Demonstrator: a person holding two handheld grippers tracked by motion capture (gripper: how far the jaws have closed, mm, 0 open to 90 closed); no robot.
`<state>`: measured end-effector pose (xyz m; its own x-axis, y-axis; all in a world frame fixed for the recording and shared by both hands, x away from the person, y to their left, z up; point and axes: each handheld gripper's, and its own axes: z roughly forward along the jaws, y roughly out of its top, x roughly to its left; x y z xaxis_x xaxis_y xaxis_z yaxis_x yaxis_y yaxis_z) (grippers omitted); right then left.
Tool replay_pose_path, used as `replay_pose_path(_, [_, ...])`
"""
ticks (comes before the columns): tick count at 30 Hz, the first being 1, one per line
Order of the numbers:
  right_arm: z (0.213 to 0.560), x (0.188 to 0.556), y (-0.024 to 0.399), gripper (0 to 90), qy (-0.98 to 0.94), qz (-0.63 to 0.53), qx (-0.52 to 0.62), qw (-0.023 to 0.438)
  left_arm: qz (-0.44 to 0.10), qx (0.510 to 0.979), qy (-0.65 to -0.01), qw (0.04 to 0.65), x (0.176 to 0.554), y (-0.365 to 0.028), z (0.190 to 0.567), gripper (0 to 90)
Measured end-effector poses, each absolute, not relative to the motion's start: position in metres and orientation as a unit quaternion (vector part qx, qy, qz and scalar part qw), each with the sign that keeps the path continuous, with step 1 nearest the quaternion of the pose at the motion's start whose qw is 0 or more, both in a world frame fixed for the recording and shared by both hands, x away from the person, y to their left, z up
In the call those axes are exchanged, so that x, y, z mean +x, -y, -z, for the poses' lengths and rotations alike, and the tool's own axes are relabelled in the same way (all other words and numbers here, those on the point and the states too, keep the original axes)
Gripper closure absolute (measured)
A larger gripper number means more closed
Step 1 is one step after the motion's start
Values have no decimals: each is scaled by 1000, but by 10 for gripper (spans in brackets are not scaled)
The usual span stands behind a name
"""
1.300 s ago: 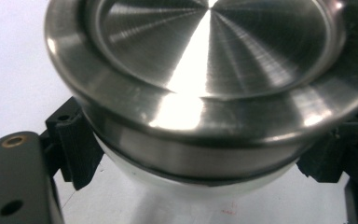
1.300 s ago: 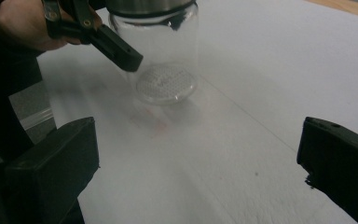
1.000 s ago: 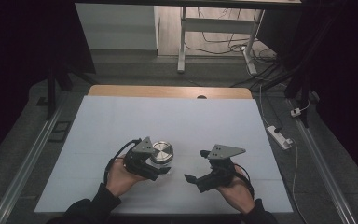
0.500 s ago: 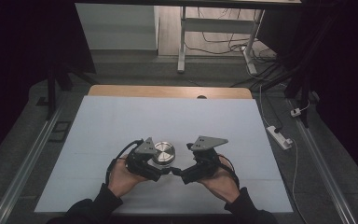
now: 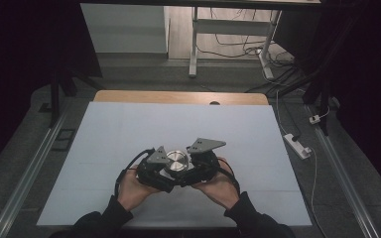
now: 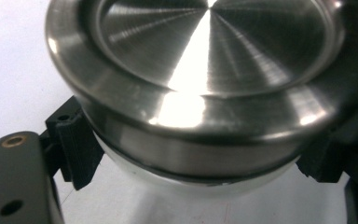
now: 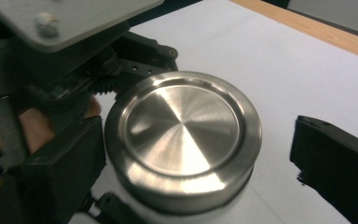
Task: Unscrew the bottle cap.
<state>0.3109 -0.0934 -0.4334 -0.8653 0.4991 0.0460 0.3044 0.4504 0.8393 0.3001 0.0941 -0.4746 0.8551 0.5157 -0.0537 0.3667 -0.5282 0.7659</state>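
Clearly shiny round steel tin (image 5: 178, 160) clamped in left gripper (image 5: 164, 174), right gripper (image 5: 191, 174) apart, closing around it.

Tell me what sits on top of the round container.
A brushed steel lid caps the round container, held between the left gripper jaws. The contents are hidden under the lid.

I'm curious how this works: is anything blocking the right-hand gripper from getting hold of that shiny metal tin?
Nothing visible does. The metal tin already sits between the right gripper's open jaws, which have just been closing; the left gripper clamps it lower down.
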Motion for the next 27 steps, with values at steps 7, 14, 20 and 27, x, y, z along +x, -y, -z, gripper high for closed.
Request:
replay_pose_path(7, [438,312,86,133,-847,-467,231,106,-87,870,-256,413,301,-92,475,154])
replay_pose_path(14, [437,313,88,180,-851,-475,204,90,-71,871,-240,423,302,-96,472,154])
replay_pose_path(20, [435,323,96,181,-857,-492,148,41,-50,876,-208,431,302,-99,470,154])
replay_pose_path(27, [437,337,105,181,-860,-504,67,-30,-25,880,-173,441,302,-98,470,154])
